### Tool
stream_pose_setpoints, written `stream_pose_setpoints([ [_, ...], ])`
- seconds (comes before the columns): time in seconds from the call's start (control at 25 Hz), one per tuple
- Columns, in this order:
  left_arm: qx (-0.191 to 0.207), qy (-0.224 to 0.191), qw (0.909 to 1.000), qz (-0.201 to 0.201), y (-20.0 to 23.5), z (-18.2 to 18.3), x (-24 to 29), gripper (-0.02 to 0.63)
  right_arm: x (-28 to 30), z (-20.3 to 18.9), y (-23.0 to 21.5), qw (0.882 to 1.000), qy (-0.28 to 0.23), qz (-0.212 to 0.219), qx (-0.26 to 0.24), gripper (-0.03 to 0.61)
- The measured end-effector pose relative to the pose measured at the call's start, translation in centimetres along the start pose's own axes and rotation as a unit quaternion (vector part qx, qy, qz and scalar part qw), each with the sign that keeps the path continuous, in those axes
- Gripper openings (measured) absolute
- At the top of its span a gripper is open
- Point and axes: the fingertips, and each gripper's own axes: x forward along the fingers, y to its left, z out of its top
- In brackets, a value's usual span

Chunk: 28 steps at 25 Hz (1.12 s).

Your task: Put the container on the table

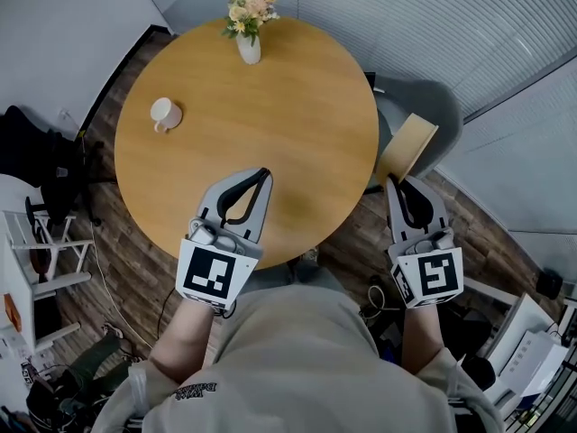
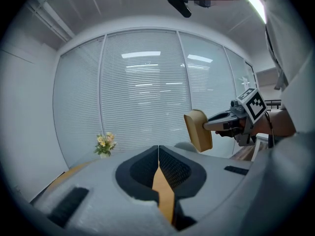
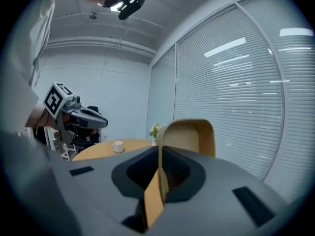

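In the head view, we see the round wooden desk (image 1: 270, 97) with a vase of flowers (image 1: 248, 34) at its 12 o'clock edge and a white mug (image 1: 165, 114) near 9 o'clock. Our left gripper (image 1: 263, 171) hangs over the desk's 6 o'clock edge. Our right gripper (image 1: 397, 183) sits off the rim at about 4 o'clock and carries the tan container (image 1: 407, 147) above the floor, beside a grey chair (image 1: 437, 106).

In the left gripper view, the jaws are pressed together with nothing between them. The container shows at 2 o'clock, held in the air by the other gripper.

In the right gripper view, the jaws pinch one wall of the container, which stands up ahead of them. The desk and mug lie off at 9 o'clock.

We judge the task to be partway done. The container is lifted and gripped, but it is not yet over the desk. Carrying it across, setting it down and letting go are left.
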Motion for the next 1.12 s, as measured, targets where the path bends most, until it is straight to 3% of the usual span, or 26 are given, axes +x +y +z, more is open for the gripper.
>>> stream_pose_setpoints([
  [0.24,-0.003,0.001,0.9999,-0.015,0.9,-0.2,1.3,0.021,0.9,-0.5,-0.3,0.999,0.029,-0.011,-0.015,0.04],
  [0.36,0.002,0.002,0.9997,-0.026,0.9,0.0,2.7,0.021,1.5,-0.7,-0.8,0.999,0.043,0.004,-0.008,0.04],
  [0.48,0.029,0.002,0.9984,-0.048,0.9,-0.5,4.6,0.021,3.0,-0.4,-1.8,0.998,0.059,0.017,-0.033,0.04],
  [0.88,0.059,0.0,0.9955,-0.074,1.3,-0.8,10.1,0.021,8.0,-2.5,-4.9,0.984,0.144,0.022,-0.106,0.04],
  [1.12,0.071,0.026,0.993,-0.09,1.1,-2.7,13.2,0.021,11.0,-6.3,-6.0,0.973,0.199,0.041,-0.112,0.04],
])
